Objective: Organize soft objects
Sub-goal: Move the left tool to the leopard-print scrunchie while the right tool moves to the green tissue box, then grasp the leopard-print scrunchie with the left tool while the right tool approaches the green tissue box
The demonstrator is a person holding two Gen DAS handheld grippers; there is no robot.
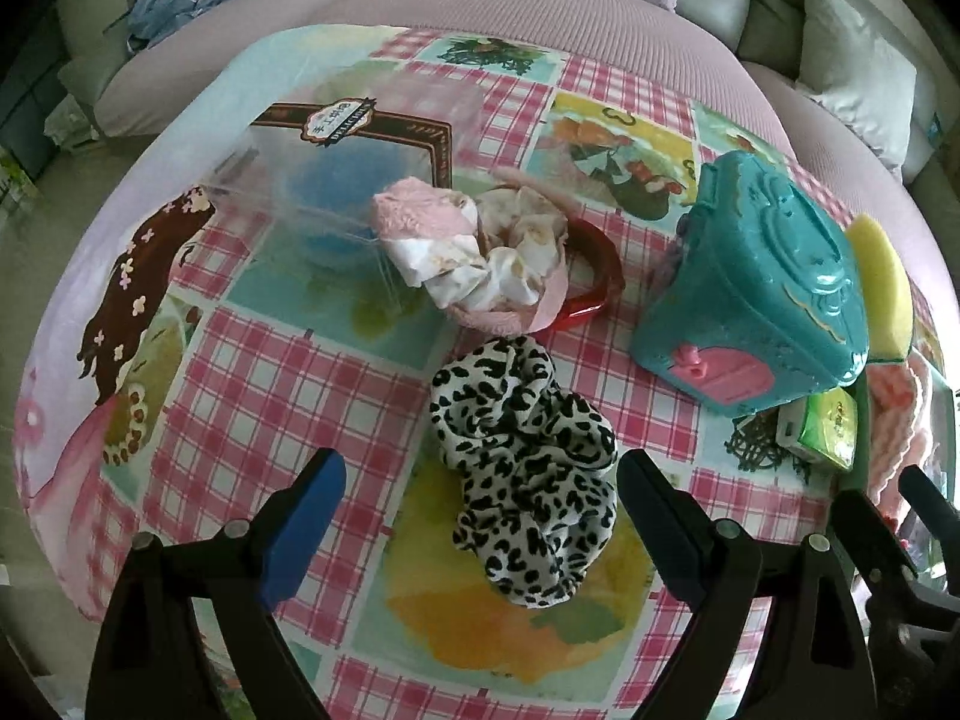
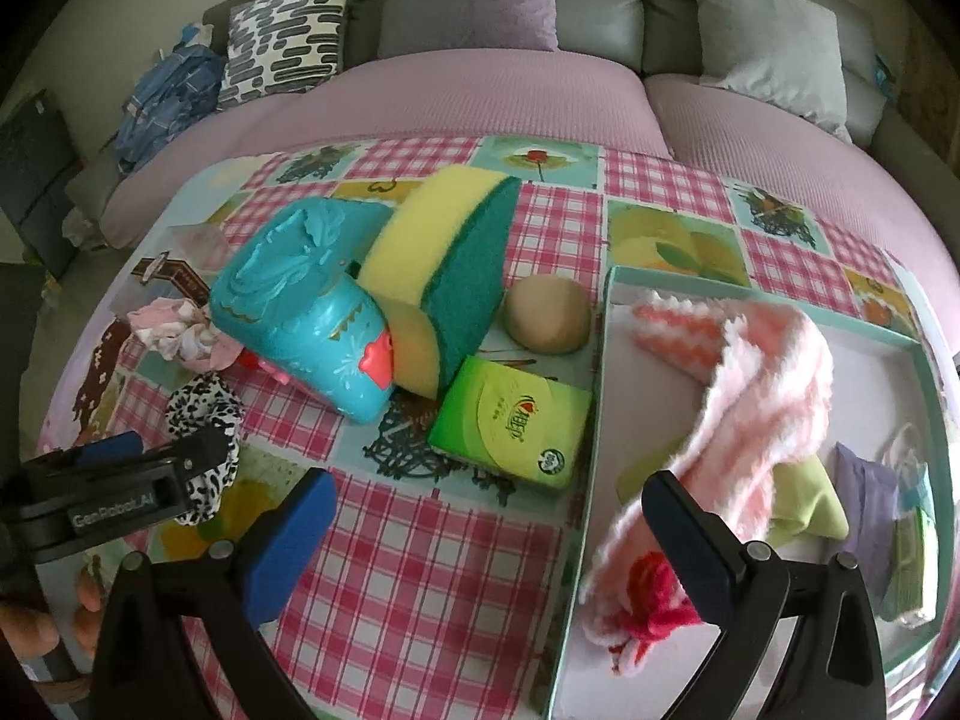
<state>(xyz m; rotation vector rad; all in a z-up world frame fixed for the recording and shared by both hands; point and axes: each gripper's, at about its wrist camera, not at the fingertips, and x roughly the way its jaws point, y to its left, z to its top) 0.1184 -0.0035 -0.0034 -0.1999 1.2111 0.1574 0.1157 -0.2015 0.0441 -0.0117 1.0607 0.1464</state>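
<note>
Straddling the leopard-print scrunchie from above, the left gripper has its jaws spread wide and released, with nothing clamped. One blue pad stands clear of the fabric on the left; the other finger sits just beside its right edge. No pad presses on it.

Location of the task's thing: the scrunchie lies loose on the checked tablecloth, between the fingers and slightly ahead of them. Its long axis runs roughly along the pointing line of the gripper, from near the camera toward the pile of pale scrunchies beyond. The narrow dimension therefore lies across the jaws, which favours a direct closing grip without rotation.

Arm selection: the left gripper is clearly the nearer tool. In the right wrist view the same scrunchie appears far off to the left, partly hidden behind the left gripper's body.

The right gripper is likewise released, its jaws wide apart and holding nothing. It hovers over the edge of the teal-rimmed tray, where a pink fluffy cloth is draped (its right finger overlaps the cloth in the picture, but contact cannot be confirmed).

Judgement: the next action is probably a short descent and closure by the left gripper.
</note>
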